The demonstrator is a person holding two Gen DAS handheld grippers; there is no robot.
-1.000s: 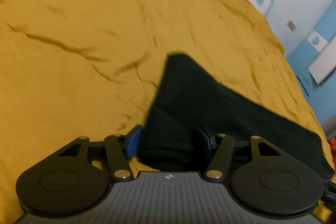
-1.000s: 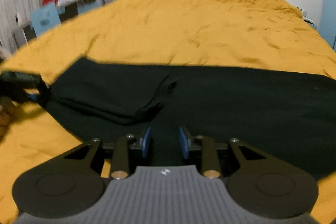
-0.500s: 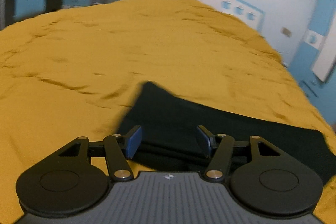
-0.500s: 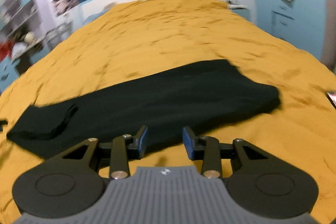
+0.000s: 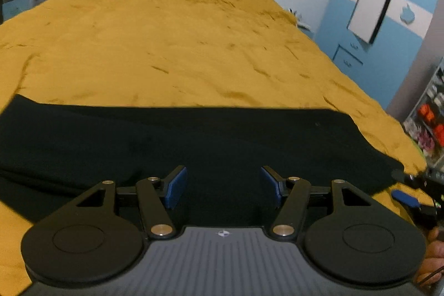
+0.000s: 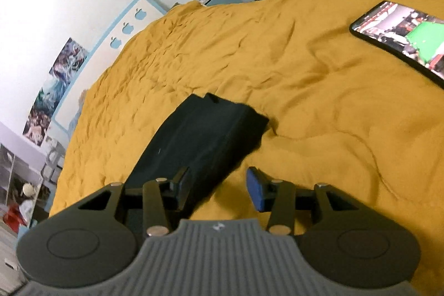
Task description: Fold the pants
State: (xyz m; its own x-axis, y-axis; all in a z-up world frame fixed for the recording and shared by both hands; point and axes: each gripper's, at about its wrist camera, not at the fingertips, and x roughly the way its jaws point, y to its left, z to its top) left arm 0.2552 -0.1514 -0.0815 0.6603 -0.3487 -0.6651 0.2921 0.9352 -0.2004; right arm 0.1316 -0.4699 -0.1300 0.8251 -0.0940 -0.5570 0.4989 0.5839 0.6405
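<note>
Since 1 s ago, the left wrist view has been swung from 1 end of the pants to their long middle, and the right wrist view has been carried from the middle to the far right end of the garment.

The yellow bedspread [image 5: 180,40] is seen filling both views, rumpled throughout; its far edges are cut off by the frames. On it the black pants [image 5: 194,138] are laid flat as a long band across the left wrist view, the left end being cut off by the frame. In the right wrist view the pants [image 6: 205,135] are shown as a narrow strip ending in a squared hem; seams and layers are hard to make out in the dark cloth.

A lit phone [image 6: 399,38] is seen lying on the bedspread, well apart from the pants, partly cut off at the frame edge.

The left gripper [image 5: 223,189] is held over the pants with its jaws spread and nothing between them. The right gripper [image 6: 219,186] is likewise spread wide, 1 pad over the near edge of the pants and the other over the bedspread; contact cannot be judged.
</note>
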